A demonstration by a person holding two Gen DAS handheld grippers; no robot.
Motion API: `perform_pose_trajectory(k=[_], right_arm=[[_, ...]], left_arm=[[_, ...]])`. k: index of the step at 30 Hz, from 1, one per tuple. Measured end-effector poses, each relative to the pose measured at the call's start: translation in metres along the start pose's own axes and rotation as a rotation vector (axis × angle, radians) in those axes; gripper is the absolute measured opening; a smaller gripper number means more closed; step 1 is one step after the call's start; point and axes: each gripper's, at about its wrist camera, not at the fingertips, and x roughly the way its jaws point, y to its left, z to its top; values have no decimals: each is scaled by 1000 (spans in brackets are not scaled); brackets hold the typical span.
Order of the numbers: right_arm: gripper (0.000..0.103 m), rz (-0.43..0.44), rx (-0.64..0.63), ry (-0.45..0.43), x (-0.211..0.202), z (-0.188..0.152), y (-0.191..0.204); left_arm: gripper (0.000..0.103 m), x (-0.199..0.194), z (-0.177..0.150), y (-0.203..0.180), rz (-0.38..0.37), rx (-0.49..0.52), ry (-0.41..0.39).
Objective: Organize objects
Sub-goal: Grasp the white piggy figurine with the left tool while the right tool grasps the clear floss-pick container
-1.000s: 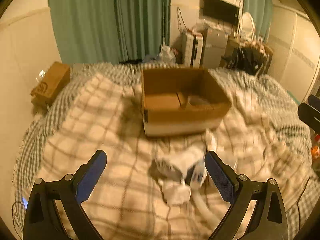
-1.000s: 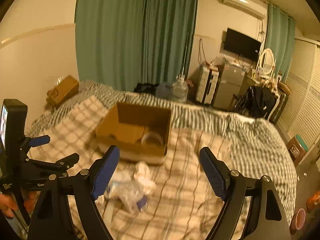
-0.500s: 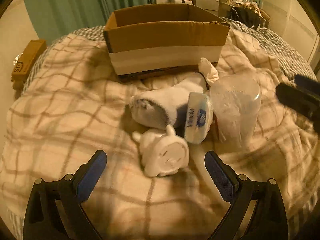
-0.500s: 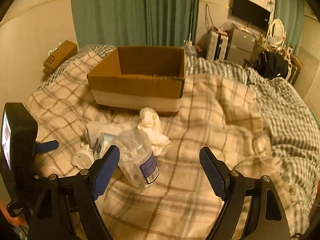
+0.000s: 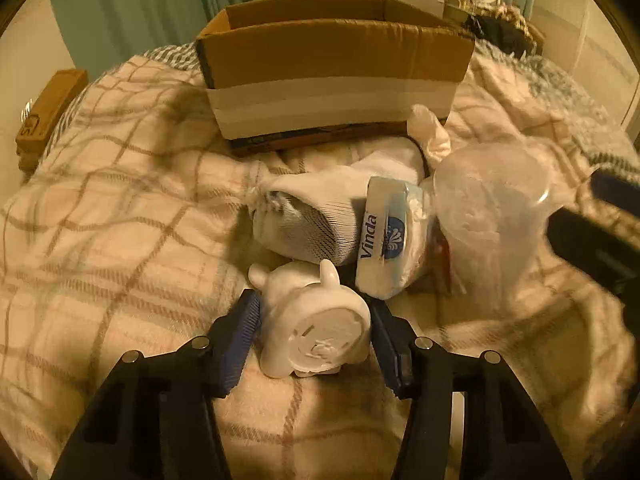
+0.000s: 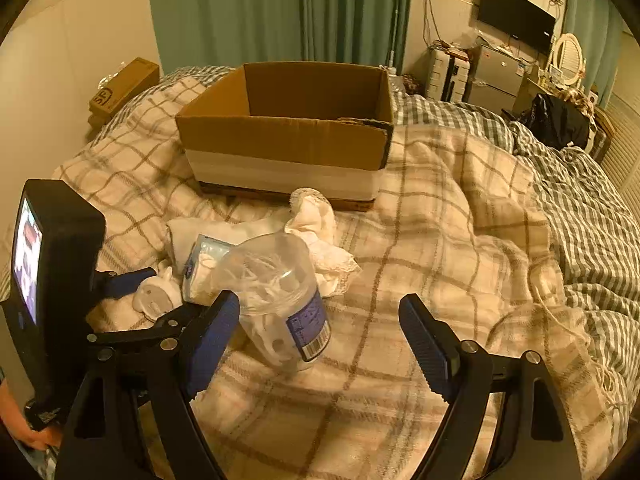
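Left hand-held gripper (image 5: 314, 322) closing round white figurine (image 5: 316, 328) | right hand-held gripper (image 6: 320, 336) released, clear jar (image 6: 280, 300) between | tissue pack (image 5: 384, 248) just behind

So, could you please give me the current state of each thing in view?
Cardboard box: open-topped, upright on the bed.
White figurine: lying on its side.
Left gripper: closing around the figurine.
Right gripper: open.
Clear plastic jar: tipped over.
Vinda tissue pack: lying among the white cloths.
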Motion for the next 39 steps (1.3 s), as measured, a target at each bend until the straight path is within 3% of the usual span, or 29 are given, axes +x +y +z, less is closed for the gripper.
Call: perform_pose_trajectory(k=[3,8,16,17,19,21,29,39], right_arm=[[82,12,-13,1,2,0,4],[82,23,-36,17,11,0,10],[81,30,-71,67,44,6,26],[80,30,-75,76,49,7,27],[66,29,-78,91,55,7,30],[66,27,-77,92,57,6,30],[65,18,-41,31,23,5,27],[65,5,-1,-139,-52,37,22]], left_arm=[[56,-16,1,14,-48,-59,-13],[55,-38,8,35,-42,-123,-51],[55,-48,12,36,-24,-96,-104],[55,-48,13,35,-24,-93,-102],[55,-50,14,36,-27,-93,-99],[55,-53,13,37,-30,-95,-104],[55,-75,15,38,-24,-85,-152],[55,-120,41,37,-37,-40,-264]])
